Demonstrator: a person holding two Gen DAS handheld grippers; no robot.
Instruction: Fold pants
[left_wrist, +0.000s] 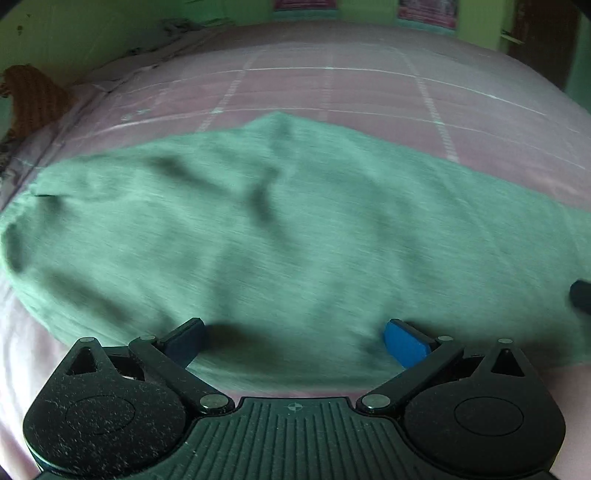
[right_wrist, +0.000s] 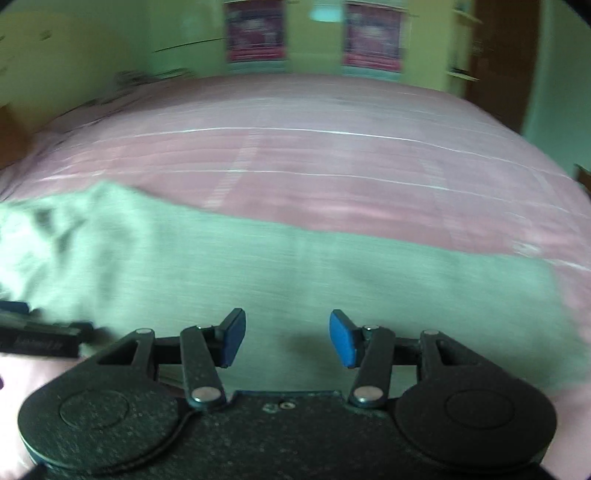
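The left gripper (left_wrist: 293, 341) sits low in its own view with its jaws spread wide, the two blue pads (left_wrist: 404, 347) far apart and nothing between them. The right gripper (right_wrist: 288, 338) is likewise parted, though its pads (right_wrist: 341, 338) stand closer together, with an empty gap between. Both point forward and slightly down. In the right wrist view, the left gripper's finger shows at the left edge; in the left wrist view, a dark tip of the right gripper shows at the right edge.
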